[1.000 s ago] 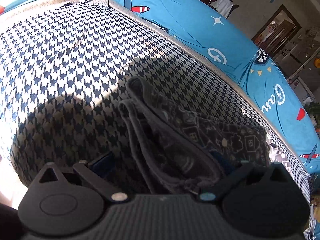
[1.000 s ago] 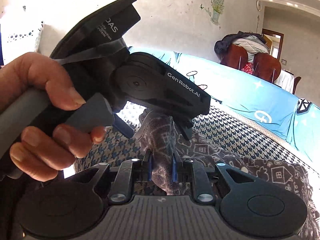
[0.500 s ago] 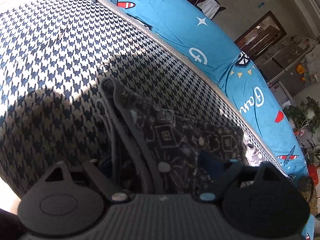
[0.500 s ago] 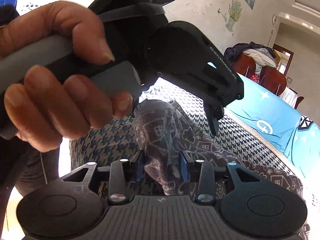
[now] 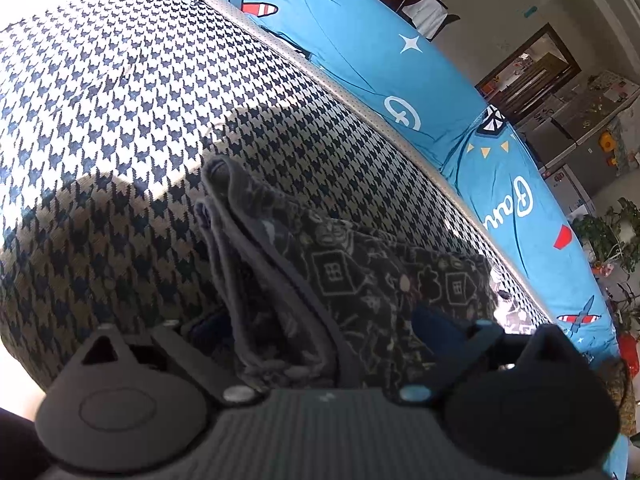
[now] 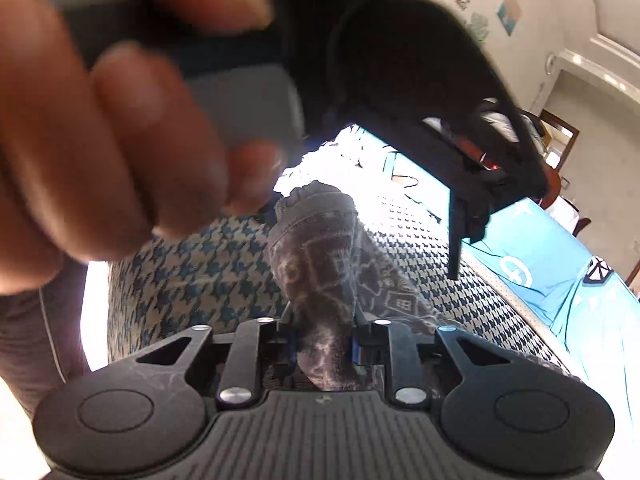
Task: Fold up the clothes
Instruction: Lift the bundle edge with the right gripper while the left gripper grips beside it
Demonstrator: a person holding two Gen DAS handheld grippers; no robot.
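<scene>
I have the dark printed garment (image 5: 360, 280) bunched in several layers on the houndstooth cover (image 5: 120, 100) of what looks like a bed or sofa, with a blue printed sheet (image 5: 360, 40) running along its far side. My left gripper (image 5: 320, 332) has its fingers spread wide, and the stacked edges of the cloth sit between them without being pinched; one blue pad shows on the right, the other is mostly buried under fabric. From the right wrist view, my right gripper (image 6: 324, 344) is clamped on a thick roll of the same garment (image 6: 316, 264), both blue pads pressed into it, and the roll rises up and away from the fingers toward the cover. The hand (image 6: 104, 128) holding the left gripper fills the upper left of that view, blurred and very close, so the two tools are working almost on top of each other. I judge this to be mid-fold, with the right side carrying a gathered edge, though I cannot tell whether the left is about to close on the layers or has let them go. Whatever comes next calls for keeping the layered edges aligned and avoiding a clash between the two tools.
</scene>
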